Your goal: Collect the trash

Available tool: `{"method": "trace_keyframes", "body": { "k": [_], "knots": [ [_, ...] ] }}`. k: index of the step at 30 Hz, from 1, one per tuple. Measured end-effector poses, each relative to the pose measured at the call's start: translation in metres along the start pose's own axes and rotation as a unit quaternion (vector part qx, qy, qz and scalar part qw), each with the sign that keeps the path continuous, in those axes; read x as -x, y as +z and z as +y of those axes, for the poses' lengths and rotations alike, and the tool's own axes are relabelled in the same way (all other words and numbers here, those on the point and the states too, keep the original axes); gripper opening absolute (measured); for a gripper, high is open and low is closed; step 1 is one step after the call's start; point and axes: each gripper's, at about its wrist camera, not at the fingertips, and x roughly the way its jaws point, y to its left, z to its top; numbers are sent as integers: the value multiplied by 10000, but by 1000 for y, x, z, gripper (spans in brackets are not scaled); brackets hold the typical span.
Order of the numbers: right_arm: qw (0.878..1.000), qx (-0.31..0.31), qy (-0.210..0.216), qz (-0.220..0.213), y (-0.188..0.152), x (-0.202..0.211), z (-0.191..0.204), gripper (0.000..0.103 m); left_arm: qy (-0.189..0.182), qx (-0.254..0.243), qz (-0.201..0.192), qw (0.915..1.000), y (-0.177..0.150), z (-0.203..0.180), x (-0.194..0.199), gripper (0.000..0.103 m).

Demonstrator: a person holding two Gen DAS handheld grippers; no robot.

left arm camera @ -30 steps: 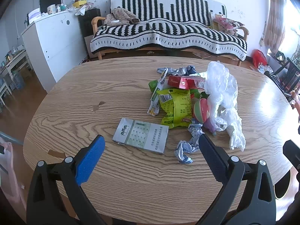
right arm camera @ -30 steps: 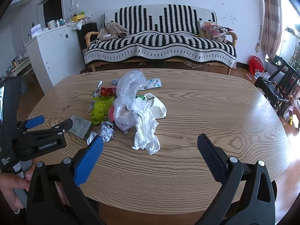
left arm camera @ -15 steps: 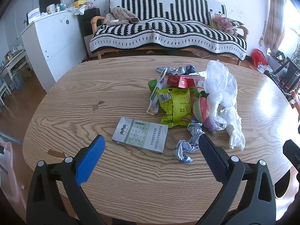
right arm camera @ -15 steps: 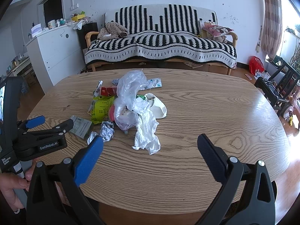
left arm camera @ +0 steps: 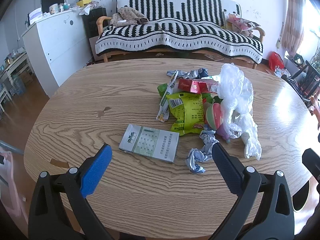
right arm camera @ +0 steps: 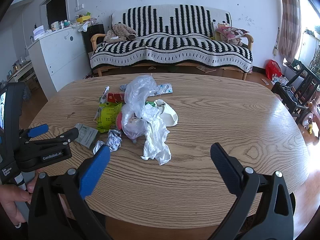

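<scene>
A heap of trash lies mid-table: a flat grey-green carton (left arm camera: 149,143) (right arm camera: 87,135), a green snack bag (left arm camera: 187,112) (right arm camera: 108,117), a red pack (left arm camera: 190,86), crumpled foil (left arm camera: 197,155) (right arm camera: 114,139), and clear and white plastic bags (left arm camera: 238,100) (right arm camera: 156,138). My left gripper (left arm camera: 161,165) hovers open just short of the carton and the foil, holding nothing. In the right wrist view the left gripper (right arm camera: 54,133) reaches in from the left toward the carton. My right gripper (right arm camera: 160,167) is open and empty, near the table's front edge, short of the white bag.
The oval wooden table (right arm camera: 230,120) has bare wood to the right of the heap. Behind stand a striped sofa (right arm camera: 170,50) and a white cabinet (right arm camera: 58,60). A dark chair (right arm camera: 296,96) sits at the right. A hand (right arm camera: 12,204) holds the left gripper's handle.
</scene>
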Motion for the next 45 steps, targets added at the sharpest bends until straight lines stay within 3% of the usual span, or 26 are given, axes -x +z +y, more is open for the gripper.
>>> {"method": "trace_keyframes", "body": {
  "k": [4,8,14,17,20,27,34,37,41,43,44,45],
  "knots": [
    [10000,11,-23,17,0,-2,-1,97,-82,193,11,9998,6,18,0,97],
    [9997,-97,-86,215,3,-19,-10,97,-248,496,378,9977,7,50,-16,97],
    [9970,-410,10,655,8,-55,-25,97,-584,934,965,9892,-1,71,-51,97],
    [9962,-411,23,772,10,-70,-26,97,-698,1314,1260,9808,2,75,-71,97],
    [9959,-374,-5,825,13,-80,-23,97,-651,1799,1509,9699,3,73,-90,97],
    [9949,-321,-17,960,17,-102,-18,97,-67,2350,1863,9540,10,54,-124,97],
    [9933,-106,-219,1126,20,-131,-12,97,360,2170,1744,9598,27,35,-138,97],
    [9920,51,-297,1225,17,-146,-7,97,376,2074,1678,9630,27,29,-137,97],
    [9900,160,-291,1368,12,-164,-3,97,329,1892,1634,9677,18,28,-123,82],
    [9891,179,-233,1445,10,-171,-3,91,328,1782,1587,9706,15,28,-119,76],
    [9884,187,-212,1492,9,-174,-3,80,317,1730,1563,9719,13,28,-117,72],
    [9878,167,-166,1538,7,-175,-4,58,285,1705,1546,9727,12,29,-115,70]
  ]
}}
